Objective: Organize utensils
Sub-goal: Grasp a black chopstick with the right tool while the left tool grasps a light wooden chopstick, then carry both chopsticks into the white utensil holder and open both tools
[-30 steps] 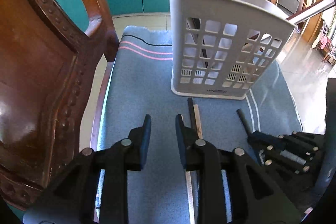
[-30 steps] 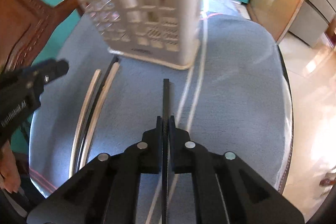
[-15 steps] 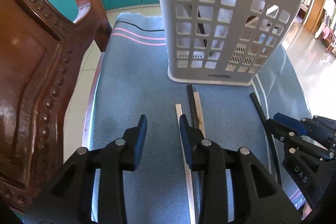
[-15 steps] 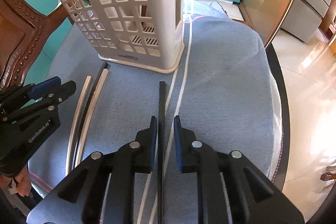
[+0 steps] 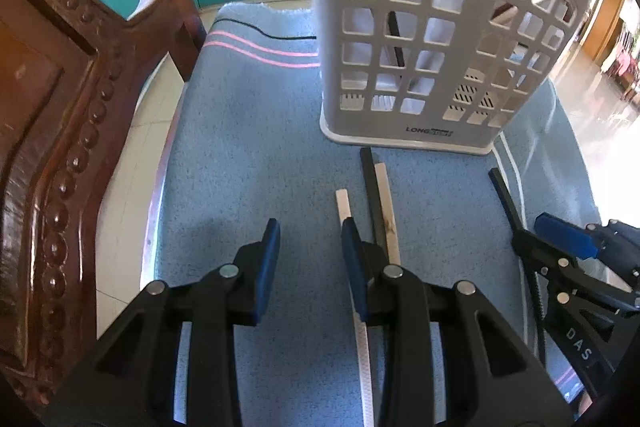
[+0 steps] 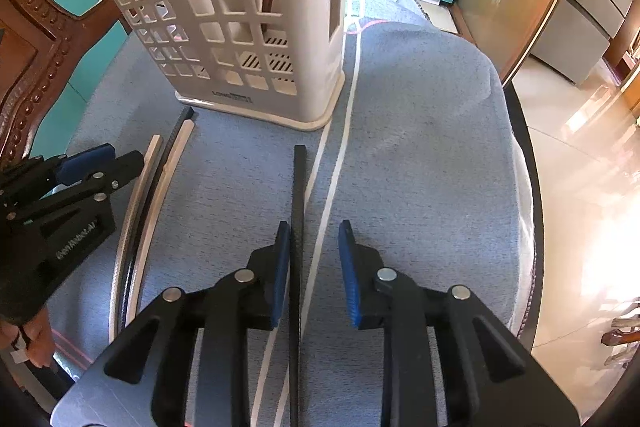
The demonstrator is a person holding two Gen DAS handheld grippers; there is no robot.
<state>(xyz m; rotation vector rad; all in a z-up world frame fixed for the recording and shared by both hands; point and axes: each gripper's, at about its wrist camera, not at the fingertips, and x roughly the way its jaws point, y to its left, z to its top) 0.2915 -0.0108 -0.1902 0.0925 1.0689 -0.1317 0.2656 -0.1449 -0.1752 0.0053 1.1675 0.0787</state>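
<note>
- Between my right fingers [image 6: 312, 267] lies a black chopstick [image 6: 298, 195], flat on the blue cloth [image 6: 420, 155]; a second ago these fingers were clamped on it, and now they are opening, the pads clear of it, with the stick close to the left pad.
- Ahead of those fingers, past the stick's far tip, stands the white slotted utensil holder [image 6: 240, 27], nearer and more upright in the right wrist view than it was a second ago.
- Off to the left of my right fingers, three more sticks lie side by side: a pale one [image 6: 136, 195], a black one [image 6: 168, 151] and another pale one [image 6: 168, 179].
- Between my left fingers [image 5: 310, 267] there is only cloth; they stand at a narrow gap, a touch wider than a second ago, holding nothing.
- Under the right finger of that pair runs the white stick [image 5: 344, 203], with the black stick [image 5: 374, 195] and the other pale stick [image 5: 387, 195] just to its right.
- Straight ahead of my left fingers the holder [image 5: 420, 27] fills more of the view than before, and the sticks' far ends reach almost to its base.
- Inside the holder a dark stick [image 5: 394, 27] leans in the left compartment; a pale one [image 5: 506, 15] shows through the right-hand slots.
</note>
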